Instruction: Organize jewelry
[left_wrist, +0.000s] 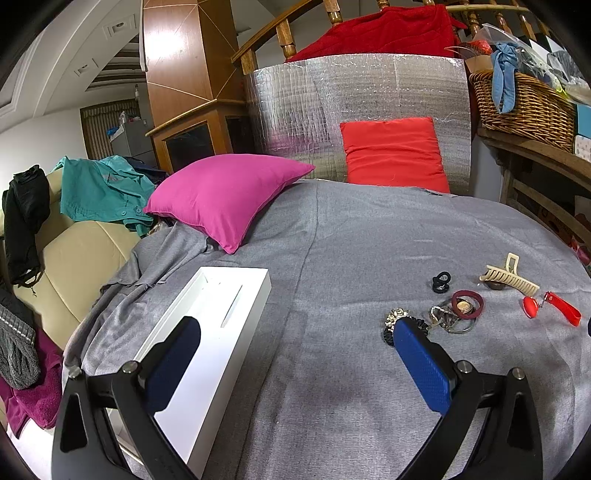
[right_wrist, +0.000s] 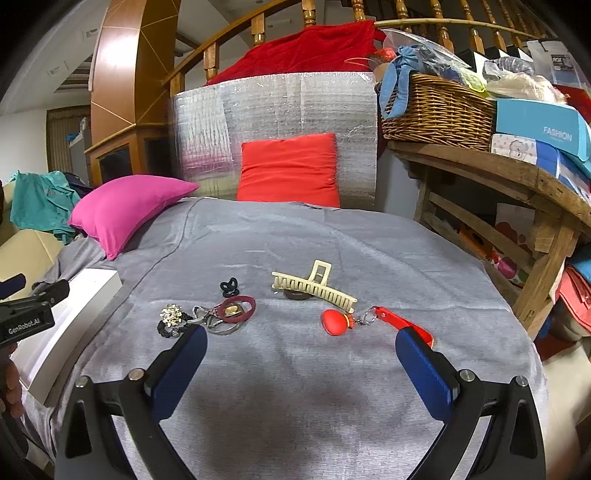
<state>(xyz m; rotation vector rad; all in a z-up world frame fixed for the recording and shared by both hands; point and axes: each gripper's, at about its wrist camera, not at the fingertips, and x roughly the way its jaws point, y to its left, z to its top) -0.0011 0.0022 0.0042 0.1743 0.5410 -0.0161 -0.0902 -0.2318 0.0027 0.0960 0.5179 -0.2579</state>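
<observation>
Jewelry and hair items lie on a grey cloth: a cream claw clip (right_wrist: 314, 286) (left_wrist: 509, 277), a red keychain (right_wrist: 338, 322) (left_wrist: 532, 306) with a red strap (left_wrist: 563, 311), a black hair tie (right_wrist: 229, 286) (left_wrist: 440, 281), a maroon ring bracelet (right_wrist: 236, 309) (left_wrist: 467, 304) on tangled pieces, and a gold-and-black scrunchie (right_wrist: 170, 319) (left_wrist: 397, 319). A white tray (left_wrist: 221, 332) (right_wrist: 74, 314) sits at the left. My left gripper (left_wrist: 295, 363) is open and empty, between tray and pile. My right gripper (right_wrist: 301, 365) is open and empty, just short of the keychain.
A pink pillow (left_wrist: 225, 195) and a red pillow (left_wrist: 393, 153) lie at the back of the grey cloth (left_wrist: 332, 258). A wooden shelf (right_wrist: 498, 177) with a wicker basket (right_wrist: 436, 110) stands at the right. A beige chair with clothes (left_wrist: 74, 240) is at the left.
</observation>
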